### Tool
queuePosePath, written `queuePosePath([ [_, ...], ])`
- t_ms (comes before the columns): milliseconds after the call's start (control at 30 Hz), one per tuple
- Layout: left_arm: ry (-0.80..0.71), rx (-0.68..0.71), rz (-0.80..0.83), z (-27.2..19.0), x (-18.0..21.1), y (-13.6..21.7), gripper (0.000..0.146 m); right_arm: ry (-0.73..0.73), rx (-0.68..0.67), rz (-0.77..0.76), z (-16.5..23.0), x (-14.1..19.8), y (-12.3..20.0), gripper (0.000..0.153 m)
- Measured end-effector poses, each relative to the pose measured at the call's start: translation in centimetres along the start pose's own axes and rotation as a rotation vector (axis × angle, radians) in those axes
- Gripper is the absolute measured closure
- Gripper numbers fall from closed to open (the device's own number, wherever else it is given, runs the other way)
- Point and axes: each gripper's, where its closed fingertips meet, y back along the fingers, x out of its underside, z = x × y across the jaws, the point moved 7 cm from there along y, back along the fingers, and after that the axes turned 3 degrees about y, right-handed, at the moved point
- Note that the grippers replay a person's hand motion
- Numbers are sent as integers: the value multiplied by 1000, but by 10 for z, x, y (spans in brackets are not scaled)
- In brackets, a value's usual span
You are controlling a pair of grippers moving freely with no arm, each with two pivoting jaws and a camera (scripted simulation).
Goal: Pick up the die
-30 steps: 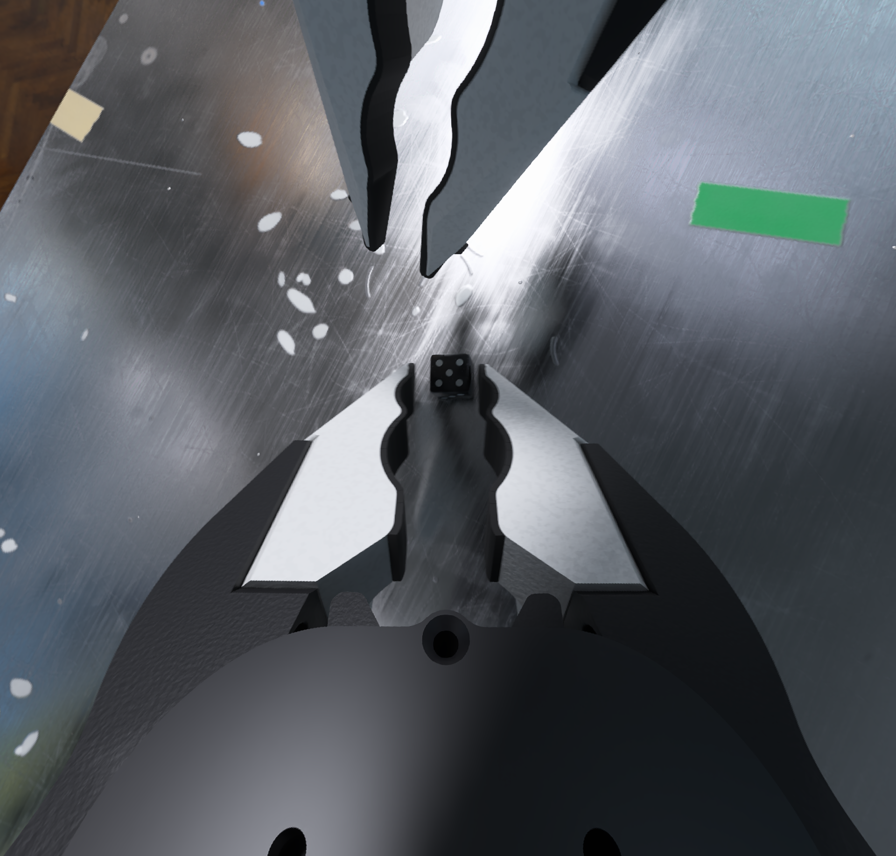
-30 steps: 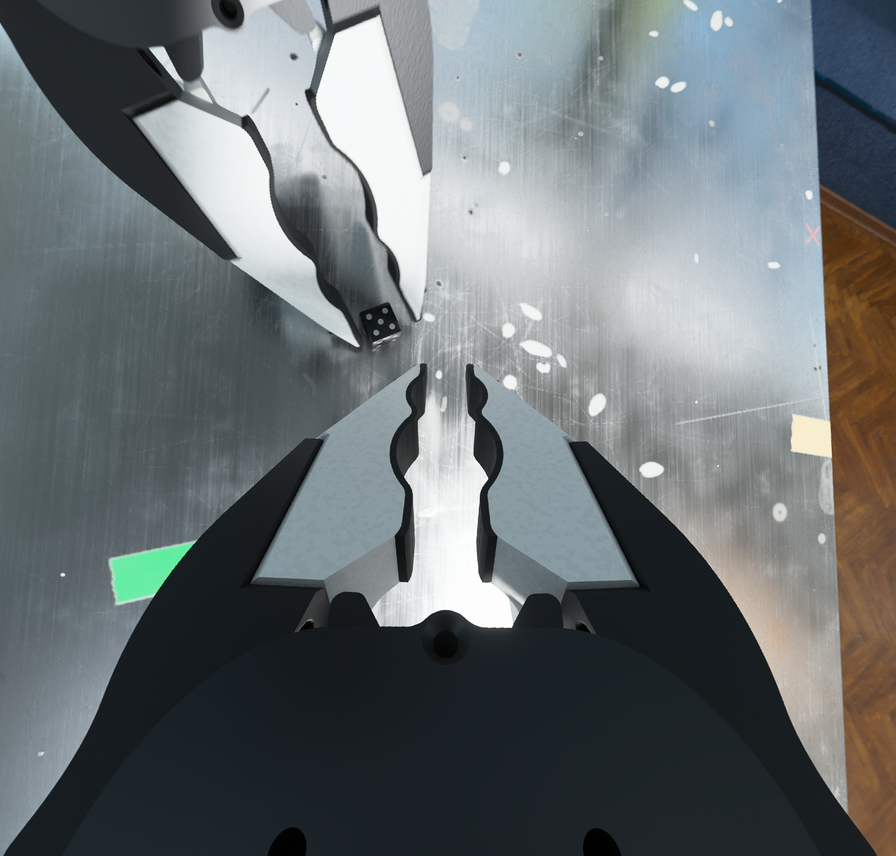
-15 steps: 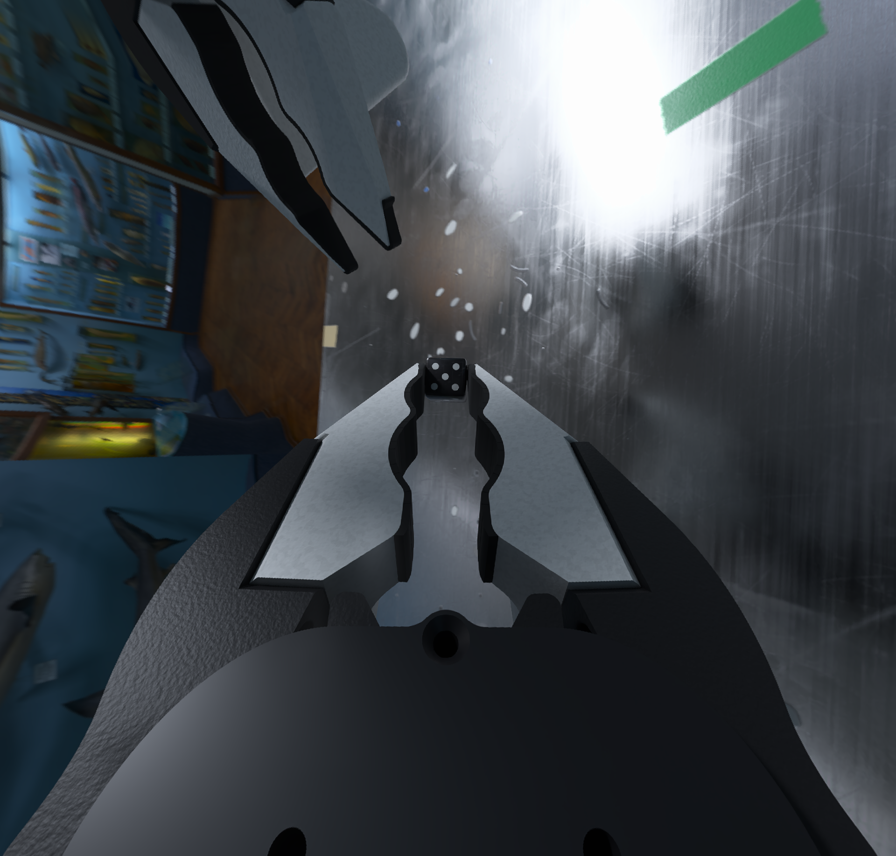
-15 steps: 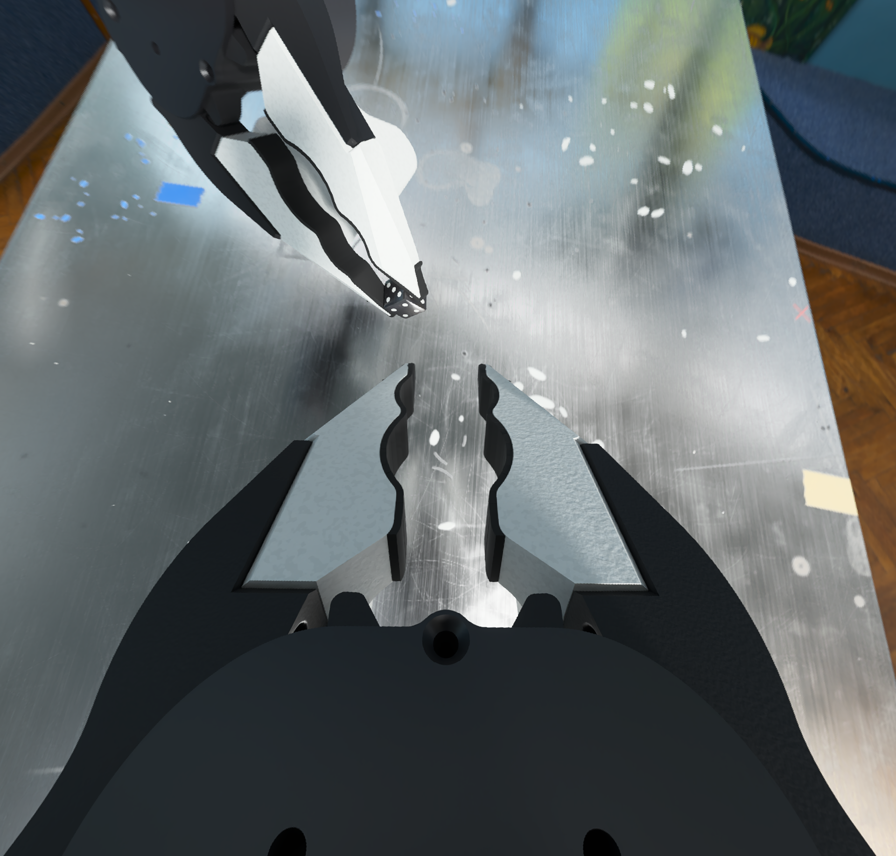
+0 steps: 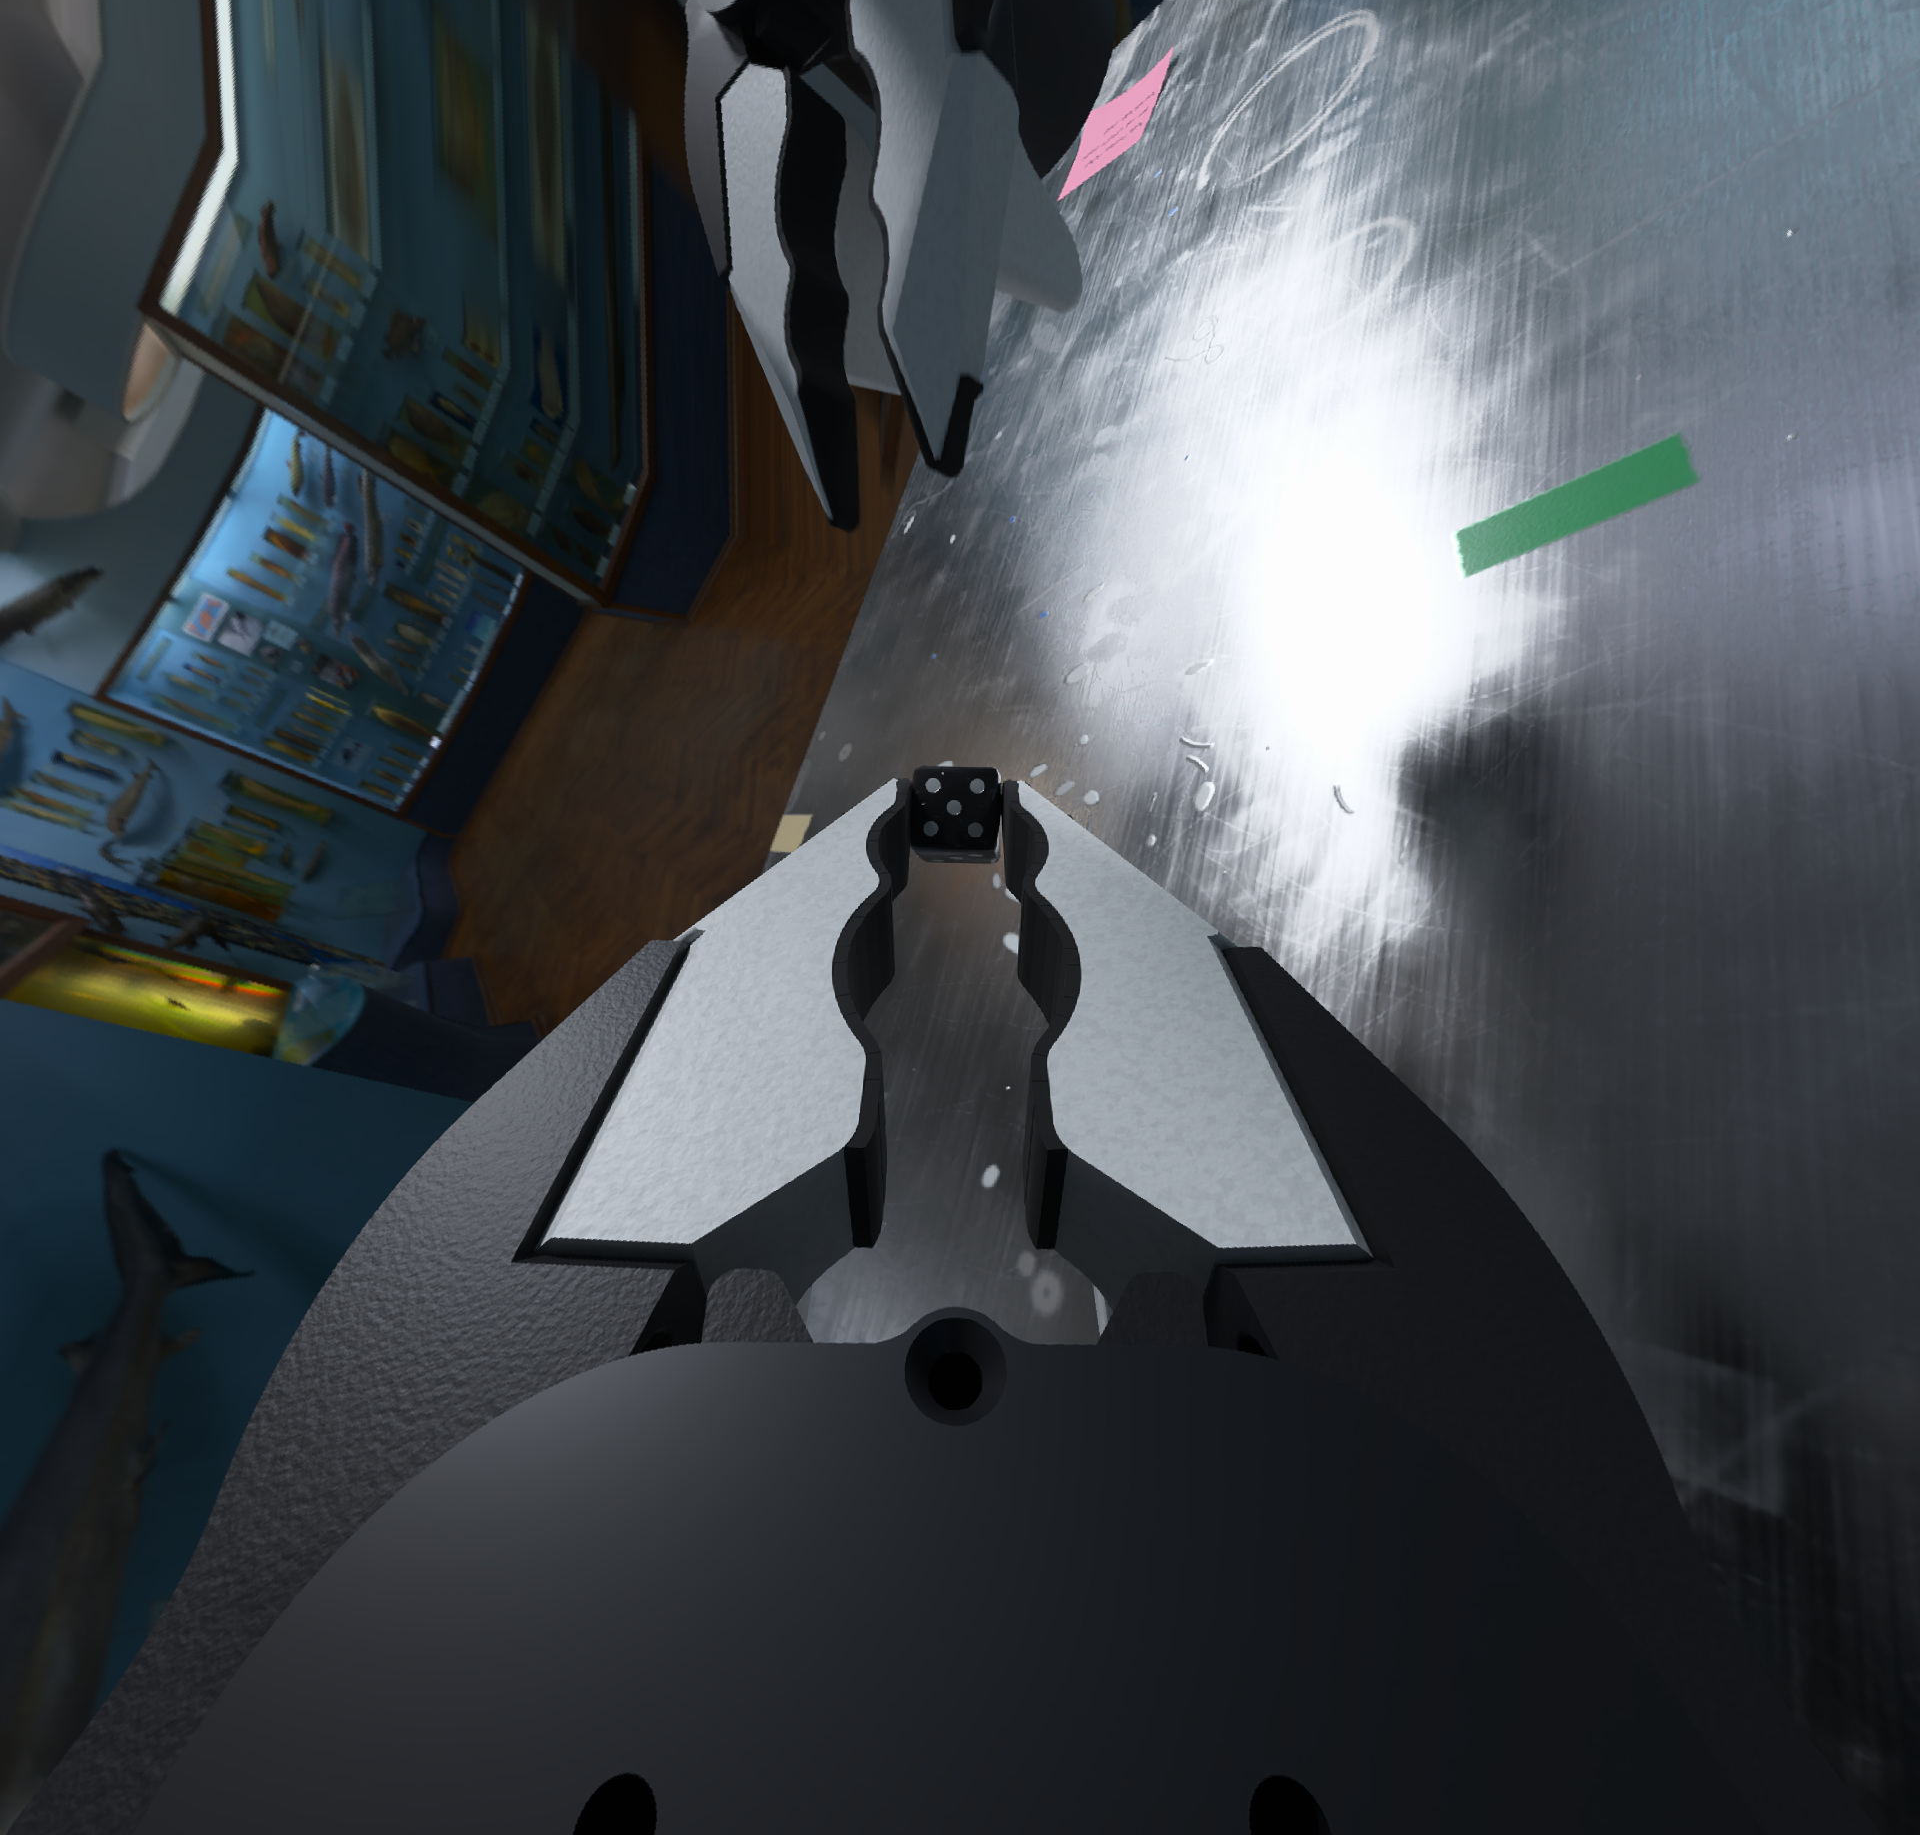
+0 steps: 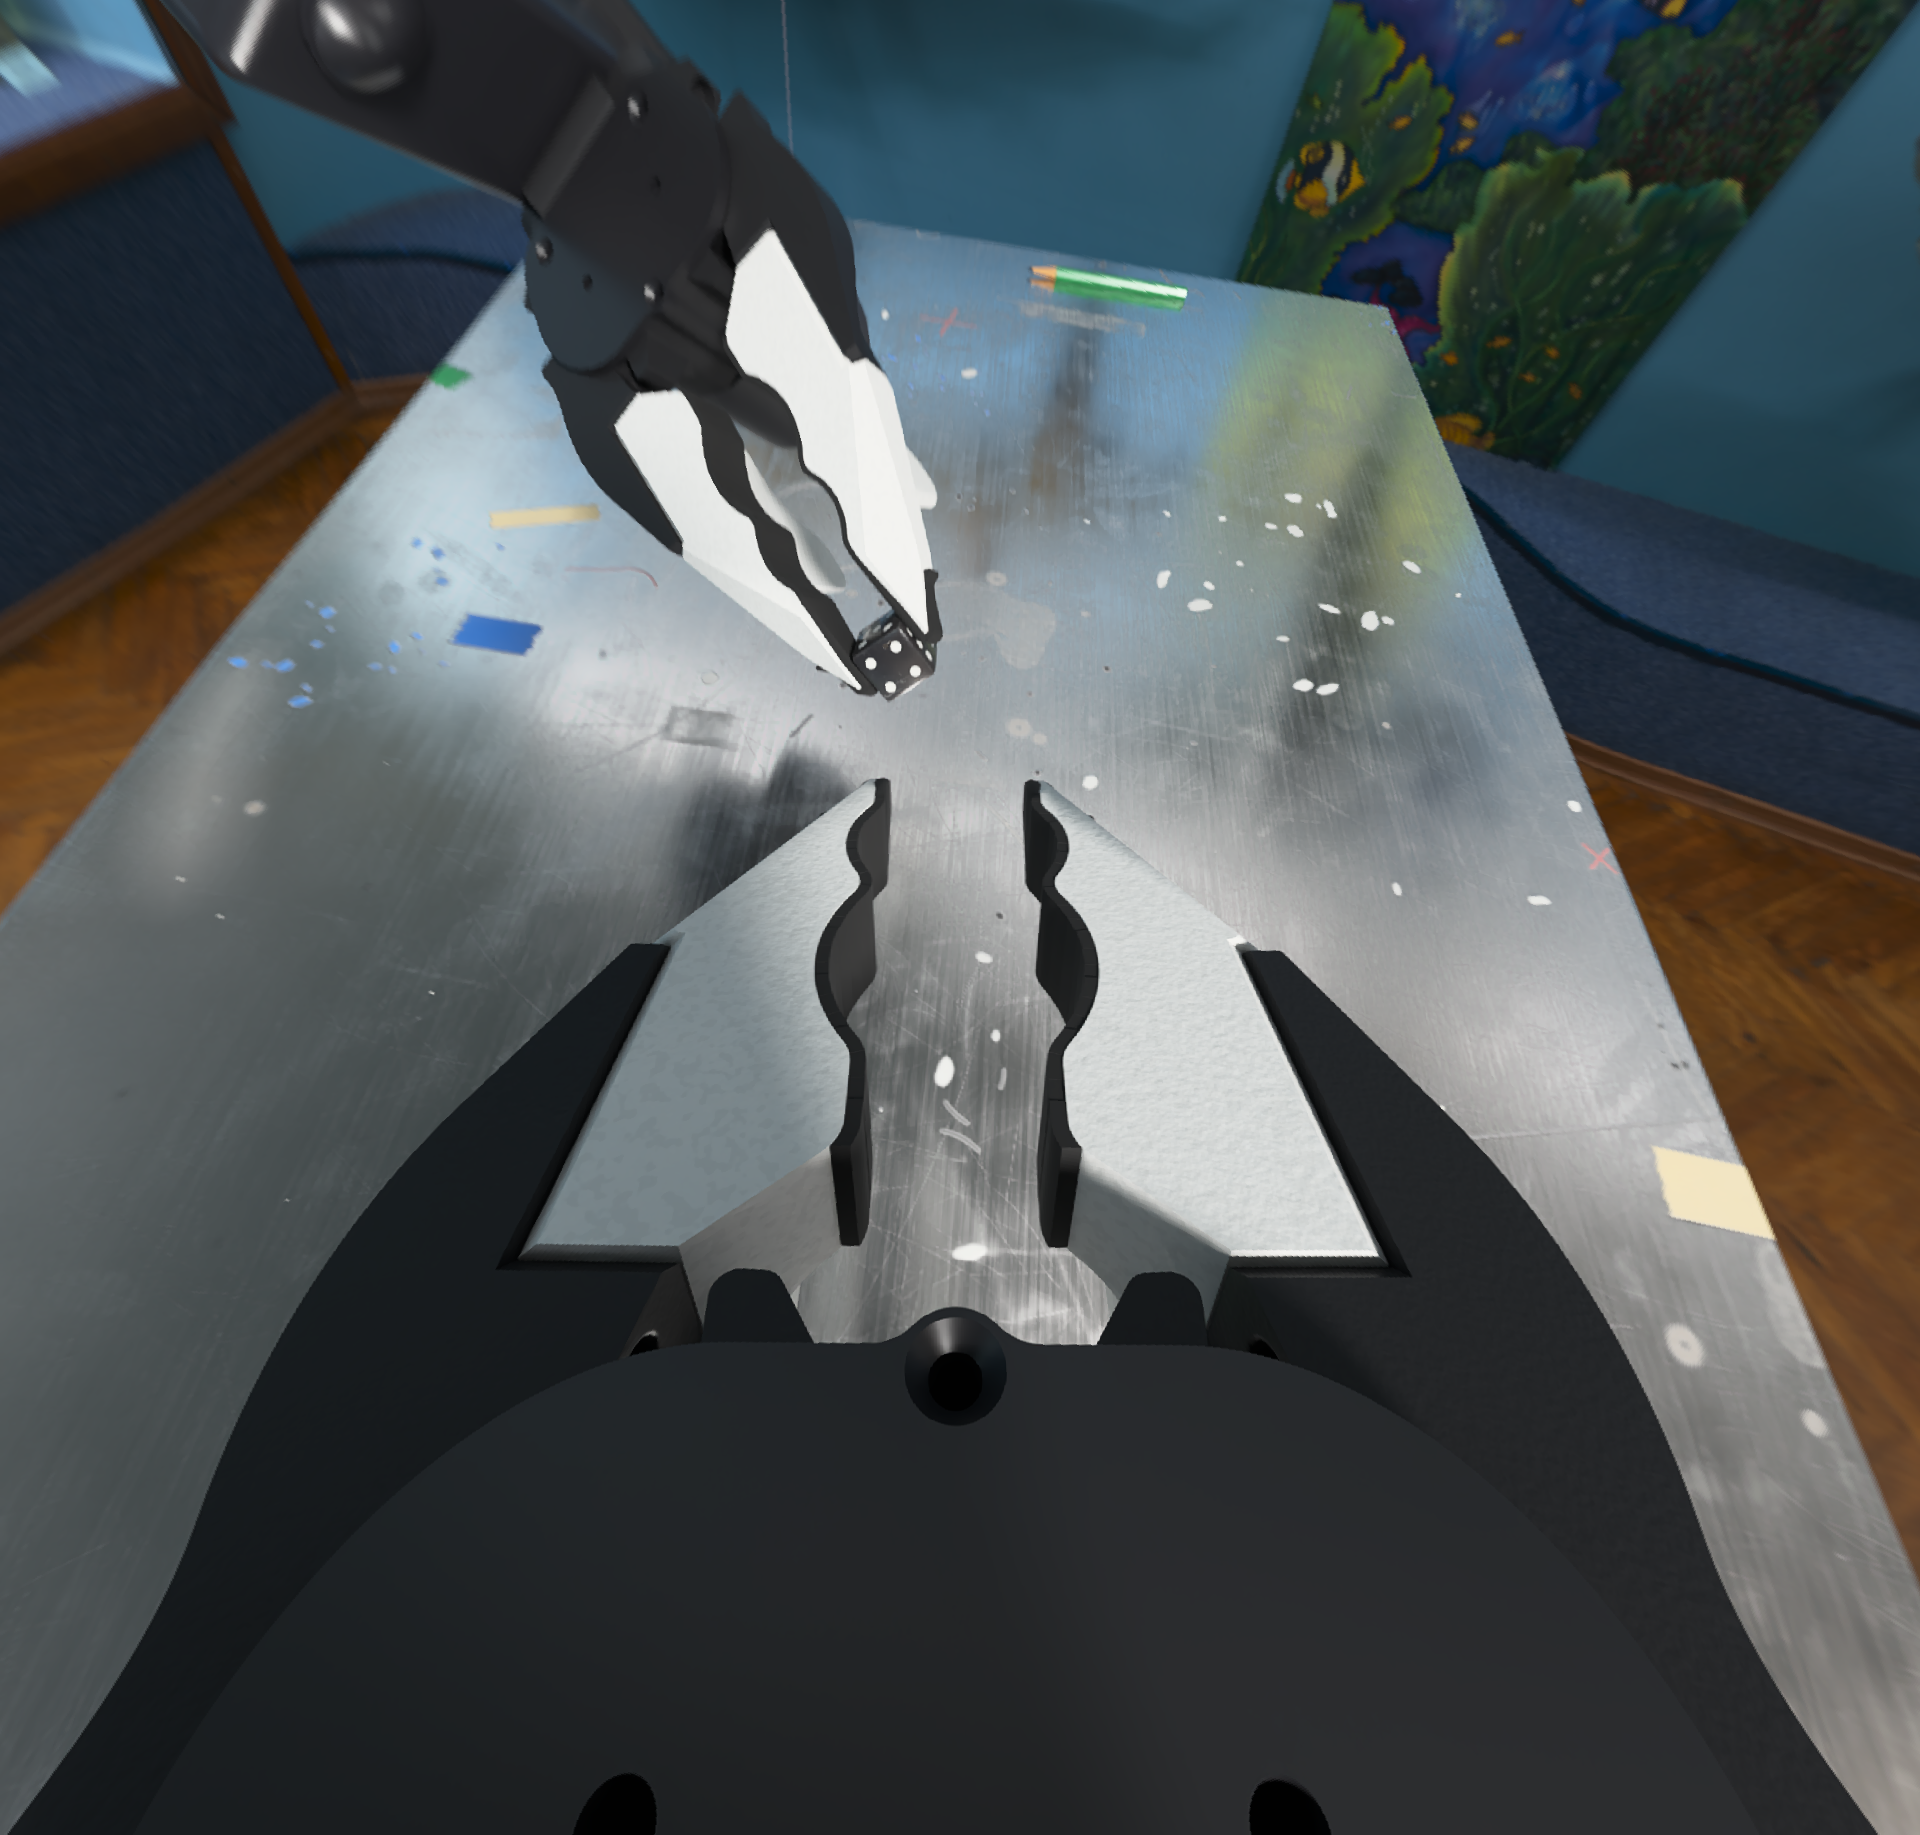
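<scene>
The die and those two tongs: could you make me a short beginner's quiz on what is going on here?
1. True or false: the die is lying on the metal table.
2. Which tongs hold the die? A) the left tongs B) the right tongs C) neither
3. Fill in: the die is black with ____ dots.

Key
1. False: it is pinched at the very tips of the tongs, and the right wrist view shows it raised clear of the table.
2. A: the right tongs stand apart from it, with nothing between their fingers.
3. White.
</scene>
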Motion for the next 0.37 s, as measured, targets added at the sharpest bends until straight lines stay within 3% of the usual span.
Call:
queuePosePath([
  [100, -44, 3, -9, 1, -2, 0, 129, 41, 26, 35, 5, -1, -8, 133],
  [200, -55, -10, -21, 2, -2, 0, 129, 38, 41, -24, 8, -4, -10, 145],
  [367, -13, -24, -46, 5, 1, -1, 129, 96, 63, -104, 16, -10, -11, 148],
])
